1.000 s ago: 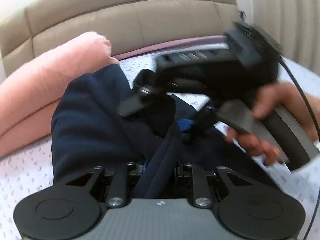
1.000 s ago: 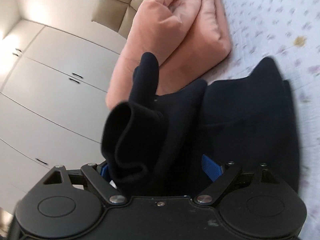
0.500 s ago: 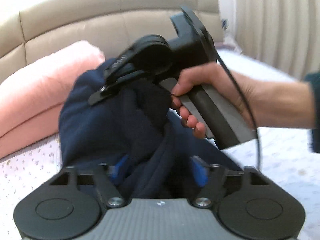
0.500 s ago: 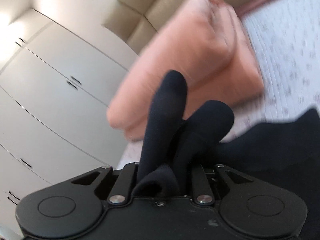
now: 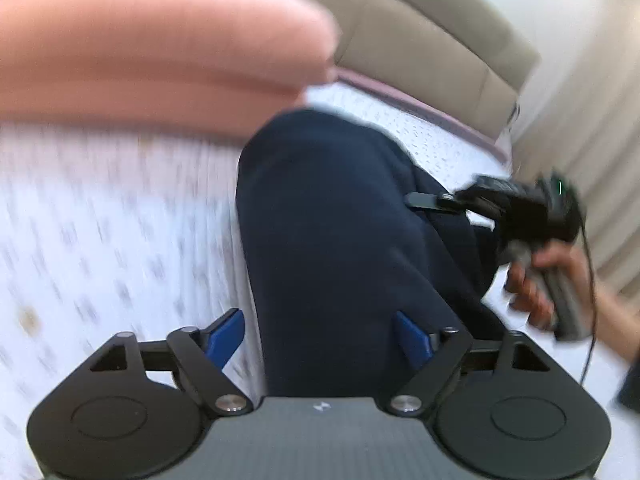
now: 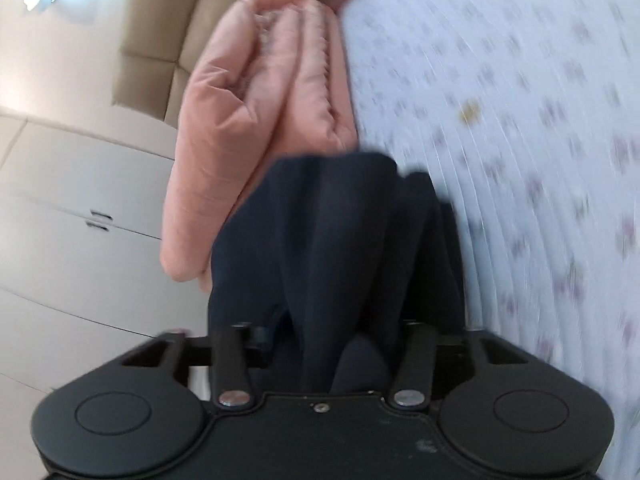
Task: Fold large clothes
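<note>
A dark navy garment (image 5: 332,220) lies bunched on the flowered bed sheet (image 5: 100,248). My left gripper (image 5: 320,330) is open, its blue fingertips (image 5: 226,334) spread on either side of the cloth, which runs between them. My right gripper (image 6: 328,340) is shut on a fold of the same garment (image 6: 332,232); the cloth hides its tips. In the left wrist view the right gripper (image 5: 432,202) shows at the right, held by a hand (image 5: 536,280), pinching the garment's far edge.
A rolled pink duvet (image 5: 160,40) (image 6: 264,100) lies along the beige headboard (image 5: 432,48). White wardrobe doors (image 6: 60,220) stand beside the bed. Curtains (image 5: 592,140) hang at the right.
My left gripper has opened and let go of the garment. Both grippers have come down toward the bed, and the right one has swung away to the right with its fold.
</note>
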`<action>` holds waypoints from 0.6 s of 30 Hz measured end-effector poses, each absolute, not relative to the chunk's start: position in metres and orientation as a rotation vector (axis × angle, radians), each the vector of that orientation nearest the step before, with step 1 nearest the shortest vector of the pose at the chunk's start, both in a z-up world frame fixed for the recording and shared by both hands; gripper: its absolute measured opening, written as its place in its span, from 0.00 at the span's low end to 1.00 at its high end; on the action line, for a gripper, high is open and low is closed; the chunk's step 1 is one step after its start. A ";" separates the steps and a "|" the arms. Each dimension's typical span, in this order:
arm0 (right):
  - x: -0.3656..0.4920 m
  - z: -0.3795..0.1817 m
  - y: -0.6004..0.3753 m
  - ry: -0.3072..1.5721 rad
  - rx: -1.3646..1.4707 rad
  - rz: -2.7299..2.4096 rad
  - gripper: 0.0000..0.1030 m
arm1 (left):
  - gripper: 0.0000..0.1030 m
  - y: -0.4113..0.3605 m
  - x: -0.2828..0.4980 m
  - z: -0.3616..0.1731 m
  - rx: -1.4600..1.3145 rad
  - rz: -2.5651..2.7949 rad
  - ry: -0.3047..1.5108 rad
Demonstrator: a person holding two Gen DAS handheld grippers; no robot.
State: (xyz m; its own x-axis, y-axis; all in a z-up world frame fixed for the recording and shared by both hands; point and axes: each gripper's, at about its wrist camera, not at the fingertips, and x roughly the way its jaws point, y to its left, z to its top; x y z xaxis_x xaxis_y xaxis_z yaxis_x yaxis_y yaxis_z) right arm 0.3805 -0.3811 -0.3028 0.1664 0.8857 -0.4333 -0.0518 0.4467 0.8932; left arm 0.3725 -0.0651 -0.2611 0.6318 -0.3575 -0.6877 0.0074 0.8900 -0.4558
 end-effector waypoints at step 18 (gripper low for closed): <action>0.308 -0.282 -0.425 1.238 0.670 0.657 0.64 | 0.87 -0.069 0.381 -0.286 -0.349 -0.443 1.045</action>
State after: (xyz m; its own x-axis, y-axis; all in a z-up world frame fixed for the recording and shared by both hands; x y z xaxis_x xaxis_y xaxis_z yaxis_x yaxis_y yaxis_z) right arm 0.3079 -0.4254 -0.2824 0.2002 0.7606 -0.6175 -0.0854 0.6414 0.7624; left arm 0.3812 -0.0690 -0.2857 0.4280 -0.5083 -0.7473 0.1844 0.8586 -0.4784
